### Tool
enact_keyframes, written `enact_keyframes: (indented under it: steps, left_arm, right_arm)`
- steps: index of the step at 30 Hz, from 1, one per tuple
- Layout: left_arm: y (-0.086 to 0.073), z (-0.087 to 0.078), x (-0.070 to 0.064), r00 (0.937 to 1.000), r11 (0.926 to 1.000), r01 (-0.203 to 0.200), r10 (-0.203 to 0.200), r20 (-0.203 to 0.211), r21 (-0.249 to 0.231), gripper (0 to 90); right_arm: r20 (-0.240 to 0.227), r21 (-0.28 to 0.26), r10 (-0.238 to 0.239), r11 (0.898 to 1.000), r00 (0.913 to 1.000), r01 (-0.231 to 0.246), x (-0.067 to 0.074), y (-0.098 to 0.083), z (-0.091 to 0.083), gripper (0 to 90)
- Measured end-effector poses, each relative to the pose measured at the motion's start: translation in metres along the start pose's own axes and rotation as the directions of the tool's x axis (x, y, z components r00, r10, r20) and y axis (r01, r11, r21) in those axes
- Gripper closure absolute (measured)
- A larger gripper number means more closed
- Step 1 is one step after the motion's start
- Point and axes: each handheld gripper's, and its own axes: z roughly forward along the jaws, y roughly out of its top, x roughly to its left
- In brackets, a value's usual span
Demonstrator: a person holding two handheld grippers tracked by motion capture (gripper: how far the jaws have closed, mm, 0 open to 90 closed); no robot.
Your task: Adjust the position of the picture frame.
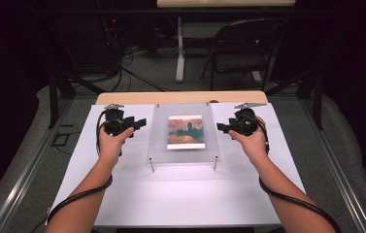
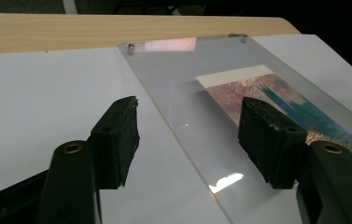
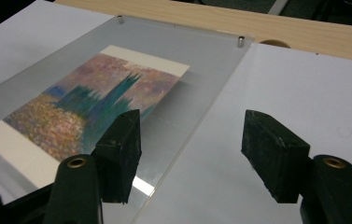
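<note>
Acrylic frame (image 1: 183, 133) mid-table, painting (image 1: 186, 131) inside; high view adds chair (image 1: 242, 48). My left gripper (image 2: 187, 135) and right gripper (image 3: 190, 149) gape wide astride its edges, gripping nothing.

The high view looks forward and down from above the near edge of the table (image 1: 180, 204), taking in the whole white top and the floor beyond its far edge. The left gripper view sits low and close, facing the far edge across the left edge of the clear panel (image 2: 173, 70). The right gripper view mirrors it along the panel's right edge. All three views share the panel and its picture (image 3: 94, 98).
</note>
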Motion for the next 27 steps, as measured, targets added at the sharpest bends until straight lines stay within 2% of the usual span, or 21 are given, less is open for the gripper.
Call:
enact_keyframes:
  steps: [3,8,12,15,20,27]
  left_arm:
    - [0.005,0.005,-0.001,0.9999,0.9999,0.014,-0.014,-0.002,-0.003,38.3]
    - [0.01,0.017,-0.001,0.9996,0.9997,0.024,-0.024,-0.012,0.01,38.2]
    - [0.009,0.031,-0.003,0.9993,0.9992,0.015,-0.014,-0.035,0.038,38.2]
    - [0.008,0.042,-0.005,0.9994,0.9987,0.009,-0.007,-0.034,0.051,38.2]
    - [0.003,0.056,-0.008,0.9993,0.9977,-0.004,0.006,-0.036,0.068,38.1]
    - [-0.007,0.066,-0.006,0.9989,0.997,0.033,-0.03,-0.035,0.07,37.6]
  right_arm:
    - [0.01,-0.006,0.017,1.0,0.9998,-0.017,0.0,0.008,0.006,37.9]
    - [0.014,0.003,0.014,1.0,0.9998,-0.014,0.001,0.015,0.017,38.1]
    - [0.013,0.013,0.027,1.0,0.9996,-0.027,0.001,0.018,0.03,38.0]
    - [0.011,0.02,0.056,0.998,0.9983,-0.057,0.0,0.017,0.04,38.0]
    - [0.013,0.029,0.067,0.997,0.9977,-0.067,-0.001,0.012,0.054,38.0]
    - [0.007,0.045,0.085,0.995,0.9964,-0.085,-0.003,0.004,0.063,37.8]
